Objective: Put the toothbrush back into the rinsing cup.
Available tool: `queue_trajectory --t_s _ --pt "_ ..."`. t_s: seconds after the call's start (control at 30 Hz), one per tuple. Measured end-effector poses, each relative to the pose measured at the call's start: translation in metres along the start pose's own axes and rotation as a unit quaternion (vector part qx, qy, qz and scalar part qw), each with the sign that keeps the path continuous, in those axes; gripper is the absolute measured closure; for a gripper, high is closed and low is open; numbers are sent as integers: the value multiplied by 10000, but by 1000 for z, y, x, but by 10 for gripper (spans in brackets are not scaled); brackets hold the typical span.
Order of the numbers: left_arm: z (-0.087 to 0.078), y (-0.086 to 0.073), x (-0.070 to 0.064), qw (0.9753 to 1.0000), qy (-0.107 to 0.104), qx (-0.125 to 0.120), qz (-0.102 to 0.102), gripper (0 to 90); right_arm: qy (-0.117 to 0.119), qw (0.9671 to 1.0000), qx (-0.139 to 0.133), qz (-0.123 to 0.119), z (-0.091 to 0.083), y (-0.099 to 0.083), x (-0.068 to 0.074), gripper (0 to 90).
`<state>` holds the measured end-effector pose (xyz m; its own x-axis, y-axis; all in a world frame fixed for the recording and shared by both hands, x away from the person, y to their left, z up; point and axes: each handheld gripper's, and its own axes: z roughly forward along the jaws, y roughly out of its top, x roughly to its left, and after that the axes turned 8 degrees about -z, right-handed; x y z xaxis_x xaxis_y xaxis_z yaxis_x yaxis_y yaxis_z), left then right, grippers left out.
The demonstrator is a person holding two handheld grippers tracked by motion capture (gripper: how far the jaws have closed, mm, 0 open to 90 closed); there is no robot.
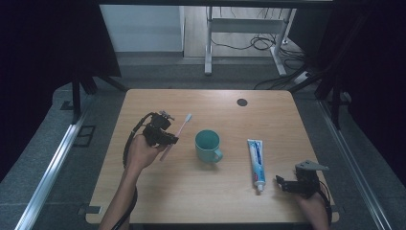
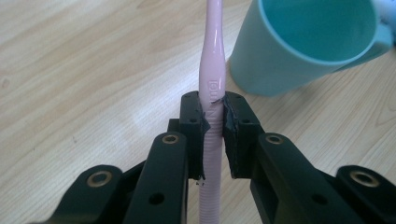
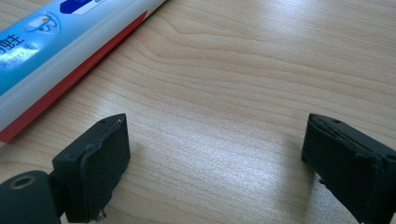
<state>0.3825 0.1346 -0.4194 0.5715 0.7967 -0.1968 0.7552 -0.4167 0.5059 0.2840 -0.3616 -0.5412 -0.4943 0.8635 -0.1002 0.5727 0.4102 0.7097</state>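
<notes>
A: High view first. Left tongs (image 1: 165, 139) clamped on the toothbrush (image 1: 181, 128), low on the handle, bristle end pointing away toward the far edge. Cup (image 1: 208, 145) just to its right, mid table (image 1: 191, 196). Right tongs (image 1: 286, 183) by the cap end of the toothpaste (image 1: 256, 163), holding nothing.

B: Risk?

A: Grip is far down the handle, so the long free end can swing. If it goes toward the cup, the head could clip the rim and tip it.

B: Left gripper view?

A: Left tongs (image 2: 214, 122) closed on the ribbed neck of the toothbrush (image 2: 212, 70), pads (image 2: 195, 122) look chewed up. Handle is smooth and round, could twist or slide out. Cup (image 2: 299, 56) close on the right.

B: Right gripper view?

A: Right tongs (image 3: 217, 158) wide open, empty, low over bare wood. Toothpaste (image 3: 51, 42) off to the left, outside the jaws. Closing from here would miss it or just nudge it sideways.
</notes>
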Motion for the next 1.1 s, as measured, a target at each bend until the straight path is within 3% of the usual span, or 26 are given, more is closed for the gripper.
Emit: queue_trajectory --t_s 0.7,1.1 --pt "-11 13 -15 9972 -295 -682 61 791 0 10000 -3 8 0 0 0 76" --pt "-15 27 -29 9923 -489 -1138 87 791 0 10000 -6 3 0 0 0 76"
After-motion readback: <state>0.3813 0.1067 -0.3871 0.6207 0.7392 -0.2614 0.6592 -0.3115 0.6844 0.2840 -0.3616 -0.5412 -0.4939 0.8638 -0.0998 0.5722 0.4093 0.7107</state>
